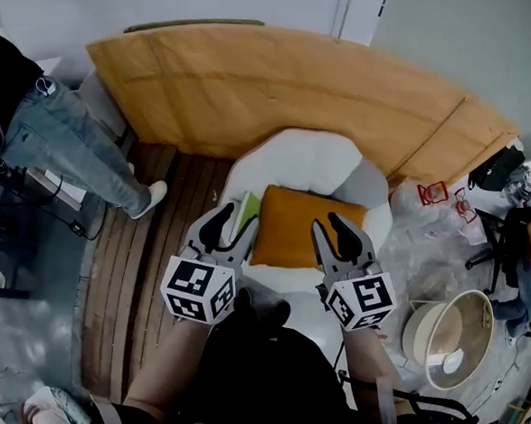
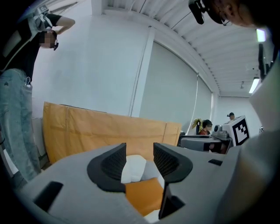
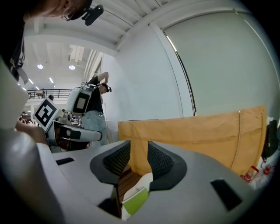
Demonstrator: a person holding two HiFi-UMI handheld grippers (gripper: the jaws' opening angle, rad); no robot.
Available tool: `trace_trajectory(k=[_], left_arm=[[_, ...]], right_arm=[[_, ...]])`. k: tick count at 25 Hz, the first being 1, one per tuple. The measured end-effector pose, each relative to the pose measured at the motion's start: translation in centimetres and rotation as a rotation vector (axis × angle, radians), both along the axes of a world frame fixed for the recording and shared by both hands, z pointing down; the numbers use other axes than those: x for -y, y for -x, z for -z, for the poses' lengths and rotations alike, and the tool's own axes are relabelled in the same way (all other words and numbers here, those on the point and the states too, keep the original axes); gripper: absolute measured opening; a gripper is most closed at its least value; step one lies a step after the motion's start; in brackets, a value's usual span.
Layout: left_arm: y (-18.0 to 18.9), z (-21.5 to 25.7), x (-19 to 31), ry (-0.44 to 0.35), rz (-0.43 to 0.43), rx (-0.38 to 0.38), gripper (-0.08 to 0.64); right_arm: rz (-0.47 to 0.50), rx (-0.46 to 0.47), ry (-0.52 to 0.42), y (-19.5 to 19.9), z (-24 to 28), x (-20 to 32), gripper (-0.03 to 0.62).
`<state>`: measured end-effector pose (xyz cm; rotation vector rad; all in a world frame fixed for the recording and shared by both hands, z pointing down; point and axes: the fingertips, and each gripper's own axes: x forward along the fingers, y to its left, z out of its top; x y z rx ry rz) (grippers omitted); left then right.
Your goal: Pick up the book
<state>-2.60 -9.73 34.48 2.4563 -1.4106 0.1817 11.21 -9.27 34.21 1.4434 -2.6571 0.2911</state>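
Two released tools hover side by side over a white armchair: the left hand-held gripper (image 1: 233, 225) and the right hand-held gripper (image 1: 332, 233) each show jaws standing apart with nothing between them. The green book (image 1: 244, 212) sits at the left edge of the seat, tucked against the left side of an orange cushion (image 1: 298, 224), just past the left gripper's tips. A clean pickup probably means bringing one gripper onto the book's exposed edge, jaws astride its thin side, and closing firmly before lifting, since the soft seat may give and the cushion crowds it. How much of the book is buried cannot be told. The armchair (image 1: 303, 159) stands on a slatted wooden floor (image 1: 146, 260), backed by a broad sheet of cardboard (image 1: 283, 78) leaning on a pale wall. A bystander in jeans (image 1: 70, 143) stands at far left, and crinkled plastic bags (image 1: 435, 231) lie to the right.
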Motion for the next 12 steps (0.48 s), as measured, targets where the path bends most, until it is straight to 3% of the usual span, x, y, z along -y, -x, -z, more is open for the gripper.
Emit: trace_trajectory(k=[5, 12], left_arm=[[1.5, -2.4, 3.4, 0.042, 0.001, -0.002, 0.192], [2.4, -6.8, 6.6, 0.135, -0.013, 0.01, 0.19]], right_arm=[[-0.008, -0.02, 0.018, 2.0, -1.6, 3.2, 0.106], [-0.029, -0.049, 0.114, 2.9, -5.9, 6.3, 0.107]])
